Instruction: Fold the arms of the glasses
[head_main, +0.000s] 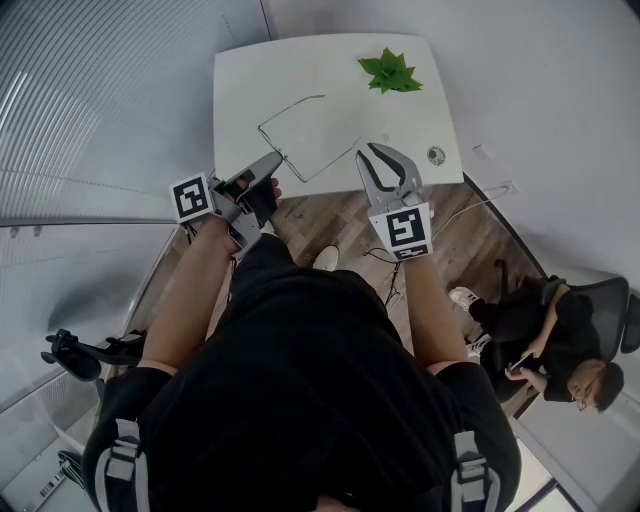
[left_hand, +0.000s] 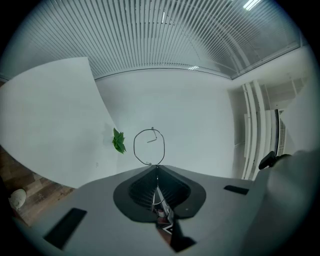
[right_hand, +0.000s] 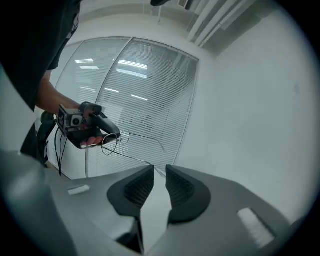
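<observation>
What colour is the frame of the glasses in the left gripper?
Silvery-grey thin wire; the glasses show best in the left gripper view.

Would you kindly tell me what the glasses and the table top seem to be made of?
The glasses: thin grey metal wire, by the look; the rims and arms are hairline-thin yet keep their shape. Lens material cannot be told. The table top: smooth matt white, probably laminate or painted board; even colour, no grain, no sharp reflections.
</observation>
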